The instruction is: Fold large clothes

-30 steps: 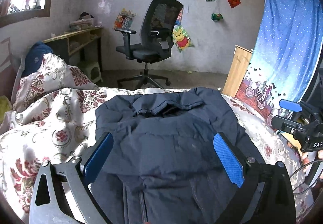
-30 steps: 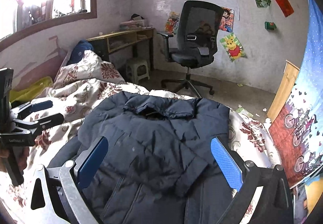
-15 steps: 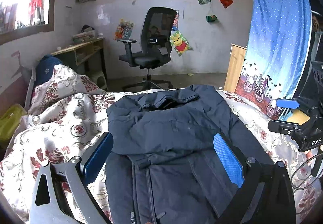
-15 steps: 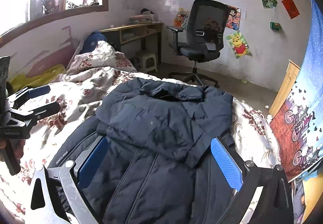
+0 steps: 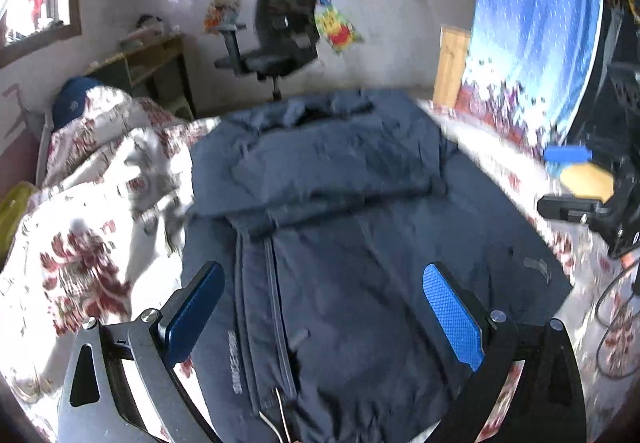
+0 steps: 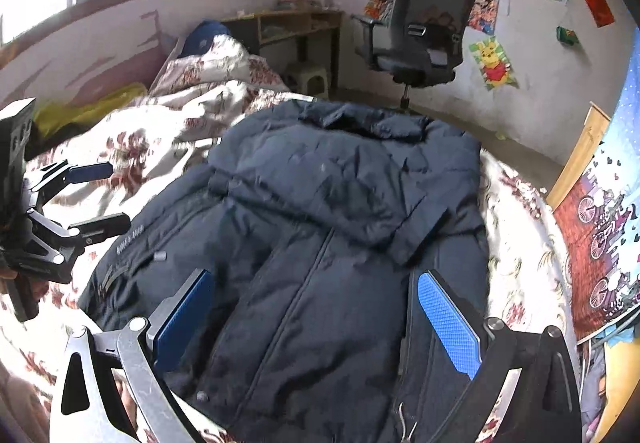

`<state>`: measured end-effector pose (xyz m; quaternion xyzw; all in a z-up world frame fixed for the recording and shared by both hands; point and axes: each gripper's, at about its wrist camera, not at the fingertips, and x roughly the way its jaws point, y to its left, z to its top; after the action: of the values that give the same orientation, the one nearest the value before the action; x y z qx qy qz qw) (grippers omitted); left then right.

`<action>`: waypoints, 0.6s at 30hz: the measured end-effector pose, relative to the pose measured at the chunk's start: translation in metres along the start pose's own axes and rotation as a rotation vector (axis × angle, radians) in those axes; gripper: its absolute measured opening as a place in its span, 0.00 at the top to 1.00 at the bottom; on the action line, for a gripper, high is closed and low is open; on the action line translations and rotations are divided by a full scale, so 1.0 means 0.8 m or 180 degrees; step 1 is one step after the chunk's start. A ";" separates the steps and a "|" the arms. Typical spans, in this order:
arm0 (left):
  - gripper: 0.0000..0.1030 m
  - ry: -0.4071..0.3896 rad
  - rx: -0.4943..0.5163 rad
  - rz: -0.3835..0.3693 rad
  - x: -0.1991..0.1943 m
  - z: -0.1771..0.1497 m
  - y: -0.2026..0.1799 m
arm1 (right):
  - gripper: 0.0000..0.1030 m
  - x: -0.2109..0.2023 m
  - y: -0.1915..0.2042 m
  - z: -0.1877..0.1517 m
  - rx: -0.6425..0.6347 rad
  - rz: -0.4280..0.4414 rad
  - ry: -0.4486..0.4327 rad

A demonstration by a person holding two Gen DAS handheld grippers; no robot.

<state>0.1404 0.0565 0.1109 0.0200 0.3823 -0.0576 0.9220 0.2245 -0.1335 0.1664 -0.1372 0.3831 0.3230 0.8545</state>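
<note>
A large dark navy padded jacket (image 5: pixel 340 211) lies front up on the bed, collar at the far end, both sleeves folded across the chest, zip running down the middle. It also shows in the right wrist view (image 6: pixel 320 227). My left gripper (image 5: pixel 324 307) is open and empty above the jacket's lower half. My right gripper (image 6: pixel 316 319) is open and empty above the lower front. The left gripper shows at the left edge of the right wrist view (image 6: pixel 88 195). The right gripper shows at the right edge of the left wrist view (image 5: pixel 572 183).
The bed has a white quilt with red flowers (image 5: pixel 92 227), bunched at the left. Beyond the bed stand a black office chair (image 6: pixel 420 39), a wooden desk (image 6: pixel 296 23) and a small stool (image 6: pixel 308 79). A blue curtain (image 5: pixel 532 23) hangs at the right.
Both grippers have pulled back toward the near end of the bed and tilted down. More of the jacket's lower half and hem has come into view. The jacket has not moved.
</note>
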 end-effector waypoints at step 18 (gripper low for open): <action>0.05 0.0568 0.0659 -0.0285 0.018 -0.111 -0.029 | 0.00 0.052 0.021 -0.096 -0.0214 0.0225 0.0827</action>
<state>0.0853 0.0393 0.0376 0.1030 0.4553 -0.1357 0.8739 0.1907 -0.1388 0.0845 -0.1928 0.4841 0.3450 0.7807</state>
